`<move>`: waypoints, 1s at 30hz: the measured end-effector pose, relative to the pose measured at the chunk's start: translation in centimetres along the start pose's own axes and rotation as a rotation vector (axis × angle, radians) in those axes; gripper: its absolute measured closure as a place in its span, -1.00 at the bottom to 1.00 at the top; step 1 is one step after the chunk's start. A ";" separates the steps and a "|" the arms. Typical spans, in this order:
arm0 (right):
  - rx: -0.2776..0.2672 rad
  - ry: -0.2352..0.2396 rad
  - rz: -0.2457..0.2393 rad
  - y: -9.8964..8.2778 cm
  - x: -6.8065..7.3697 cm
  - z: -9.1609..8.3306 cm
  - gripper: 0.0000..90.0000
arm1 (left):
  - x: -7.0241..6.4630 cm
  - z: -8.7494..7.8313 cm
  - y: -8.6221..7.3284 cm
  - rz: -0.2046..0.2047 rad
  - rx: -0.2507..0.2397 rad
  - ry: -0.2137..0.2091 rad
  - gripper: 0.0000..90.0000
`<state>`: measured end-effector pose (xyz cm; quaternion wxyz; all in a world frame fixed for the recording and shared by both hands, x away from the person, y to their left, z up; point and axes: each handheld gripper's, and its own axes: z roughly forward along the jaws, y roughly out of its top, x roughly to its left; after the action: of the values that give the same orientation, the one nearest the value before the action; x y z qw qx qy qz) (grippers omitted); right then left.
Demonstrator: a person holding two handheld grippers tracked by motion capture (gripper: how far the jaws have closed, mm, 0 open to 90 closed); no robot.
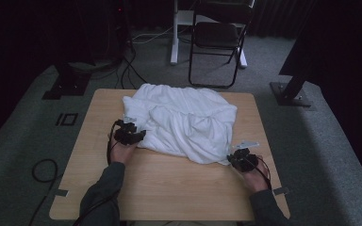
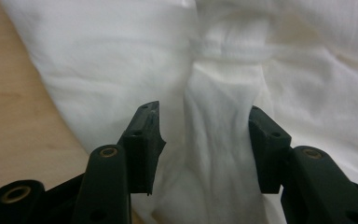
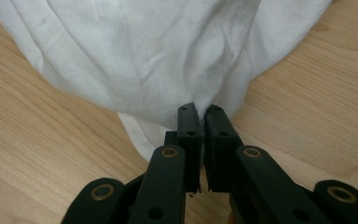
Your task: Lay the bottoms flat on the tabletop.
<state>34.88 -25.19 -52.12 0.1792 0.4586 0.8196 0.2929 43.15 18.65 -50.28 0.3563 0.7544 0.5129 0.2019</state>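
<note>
Right tool (image 3: 200, 114) clamped on white cloth (image 3: 149, 51) edge; left tool (image 2: 205, 128) held apart, cloth fold between, not pinched.

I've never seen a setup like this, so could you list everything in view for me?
White cloth: one, white, crumpled on the far half of the table; a fold stands between the left gripper's fingers.
Table: one, light wood, centre of the high view.
Folding chair: one, black, on the floor behind the table.
Desk leg: one, white, left of the chair.
Cables: several, black, on the grey carpet to the left.
Left gripper: one, black, at the cloth's near left edge, fingers apart around the fold.
Right gripper: one, black, at the cloth's near right corner, fingers shut on its edge.
Forearms: two, dark sleeves, entering from the bottom.
</note>
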 end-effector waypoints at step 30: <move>-0.028 -0.005 -0.056 -0.1 0.3 -0.2 0.74 | -3.9 2.4 6.3 -0.009 -0.019 -0.016 0.91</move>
<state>34.57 -25.09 -52.00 0.1957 0.4338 0.8274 0.2980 47.19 12.90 -46.92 0.3685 0.7504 0.5113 0.1991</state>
